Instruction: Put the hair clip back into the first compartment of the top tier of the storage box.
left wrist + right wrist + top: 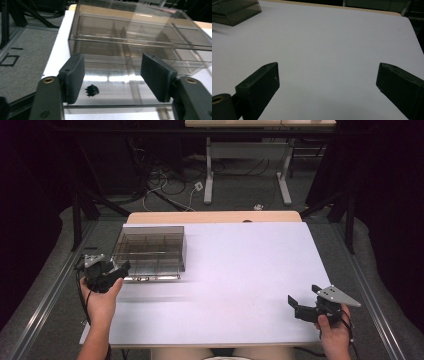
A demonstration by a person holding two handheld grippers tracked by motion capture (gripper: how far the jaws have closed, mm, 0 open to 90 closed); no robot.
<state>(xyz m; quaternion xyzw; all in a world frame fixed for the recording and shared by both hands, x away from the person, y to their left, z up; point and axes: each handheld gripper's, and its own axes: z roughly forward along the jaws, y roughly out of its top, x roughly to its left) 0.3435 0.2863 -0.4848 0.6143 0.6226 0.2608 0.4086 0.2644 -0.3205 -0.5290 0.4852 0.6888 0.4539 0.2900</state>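
A smoky clear plastic box [150,247] with inner dividers stands at the table's far left; it also fills the upper half of the left gripper view [135,37]. My left gripper [121,268] is at the box's near left corner, jaws open [117,75], pads apart and pressing on nothing. Through the box's low front wall, between the jaws, shows a small black thing [92,90]; I cannot tell what it is. My right gripper [303,296] hovers open near the table's front right corner, over the bare white tabletop [328,75]. The box's corner [234,10] lies far off.
The white table [240,270] has a wooden strip [215,216] along its far edge. Beyond it are a second table's legs [208,175] and loose cables [165,180] on the floor. Metal rails [45,295] run along both sides.
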